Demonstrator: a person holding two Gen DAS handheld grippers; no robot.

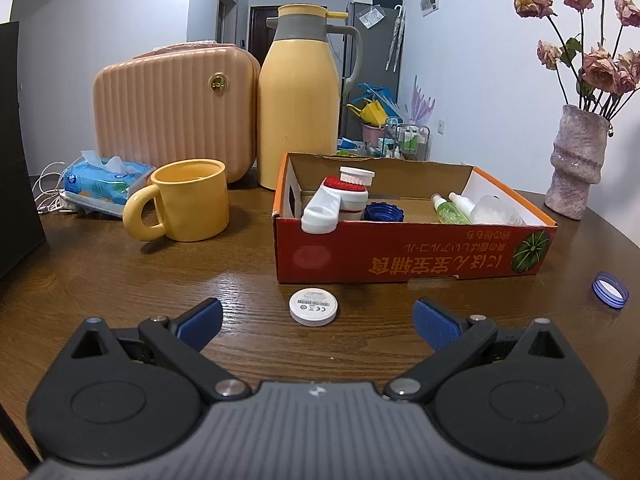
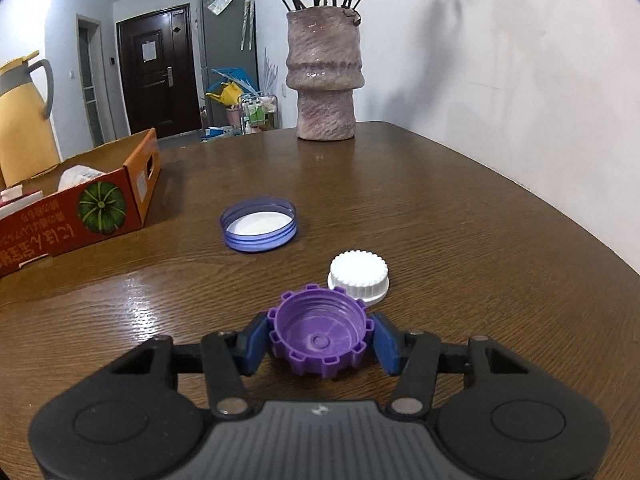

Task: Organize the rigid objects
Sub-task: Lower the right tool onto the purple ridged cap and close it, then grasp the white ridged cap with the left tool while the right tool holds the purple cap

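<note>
Purple cap point(image 2: 320, 340) sits clamped between the right gripper point(image 2: 320, 342) jaws at lower centre, a white cap point(image 2: 359, 276) just behind. Left gripper point(image 1: 316, 320) jaws gape wide apart, a white disc point(image 1: 314, 306) on the counter point(image 1: 160, 280) between them.

At the upper left of the left wrist view a ribbed pink vanity case point(image 1: 176, 108) stands beside a tall yellow thermos jug point(image 1: 298, 96). Before them sit a yellow mug point(image 1: 192, 204) and a blue tissue pack point(image 1: 106, 180), with white cables point(image 1: 48, 192) at the far left. A mottled pink vase point(image 1: 578, 164) of dried roses point(image 1: 592, 40) fills the right edge, on the brown wooden table point(image 1: 160, 280).
</note>
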